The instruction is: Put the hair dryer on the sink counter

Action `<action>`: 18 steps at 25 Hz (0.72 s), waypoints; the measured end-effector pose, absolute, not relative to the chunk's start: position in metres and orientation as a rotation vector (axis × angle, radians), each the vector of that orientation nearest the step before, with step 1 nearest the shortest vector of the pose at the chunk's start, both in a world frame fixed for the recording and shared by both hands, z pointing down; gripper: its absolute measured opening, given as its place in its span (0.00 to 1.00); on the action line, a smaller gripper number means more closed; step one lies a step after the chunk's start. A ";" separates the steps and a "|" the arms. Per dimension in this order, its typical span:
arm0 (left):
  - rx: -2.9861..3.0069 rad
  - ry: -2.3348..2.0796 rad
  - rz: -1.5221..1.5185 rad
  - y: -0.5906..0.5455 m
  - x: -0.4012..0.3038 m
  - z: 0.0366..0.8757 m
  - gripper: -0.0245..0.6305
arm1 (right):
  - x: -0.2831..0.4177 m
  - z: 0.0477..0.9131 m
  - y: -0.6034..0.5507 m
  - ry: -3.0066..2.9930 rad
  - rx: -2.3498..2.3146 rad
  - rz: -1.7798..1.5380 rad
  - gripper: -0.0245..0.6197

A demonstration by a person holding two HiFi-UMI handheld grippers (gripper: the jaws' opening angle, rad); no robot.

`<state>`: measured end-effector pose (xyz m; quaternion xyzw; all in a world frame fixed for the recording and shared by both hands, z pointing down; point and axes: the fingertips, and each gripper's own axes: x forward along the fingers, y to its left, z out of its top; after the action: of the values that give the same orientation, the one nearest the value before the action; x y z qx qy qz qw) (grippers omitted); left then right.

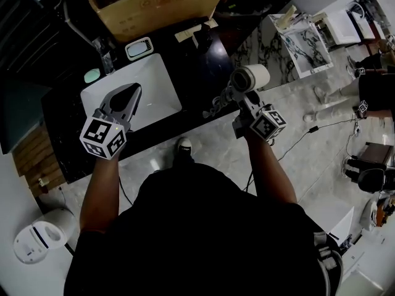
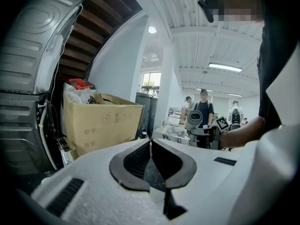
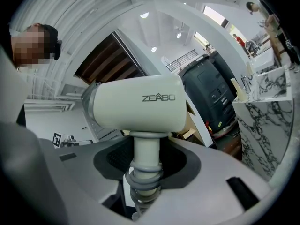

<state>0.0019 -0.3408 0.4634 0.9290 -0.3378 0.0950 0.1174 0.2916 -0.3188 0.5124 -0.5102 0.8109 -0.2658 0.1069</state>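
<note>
1. Glossy black sink counter (image 1: 65,143), flat, slants across the head view's upper left.
2. Matte brown cardboard box (image 1: 154,2), top centre.
3. Smooth white basin (image 1: 157,82), a rounded rectangle set in the counter.
4. Hair dryer (image 1: 252,78) (image 3: 136,109): cream barrel lettered "ZEABO", round handle, grey ribbed cord collar; right of centre, just past the counter's edge.
5. Right gripper (image 1: 237,100) (image 3: 145,172), grainy pale plastic, clamps that handle.
6. Left gripper (image 1: 126,97) (image 2: 152,165), jaws together, over the basin.
</note>
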 end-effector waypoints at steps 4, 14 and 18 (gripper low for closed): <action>2.708 -0.997 0.275 -0.341 0.003 0.466 0.07 | 0.290 0.524 -0.319 2.414 -1.507 -0.825 0.30; 2.673 -1.028 0.275 -0.338 -0.001 0.474 0.07 | 0.288 0.563 -0.342 2.529 -1.486 -1.001 0.30; 2.658 -1.037 0.277 -0.338 -0.005 0.478 0.07 | 0.282 0.573 -0.349 2.551 -1.481 -1.046 0.30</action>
<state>-0.0052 -0.3378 0.4784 0.9186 -0.3582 0.0957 0.1370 0.2817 -0.3489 0.5729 -0.4733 0.8150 -0.3341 0.0061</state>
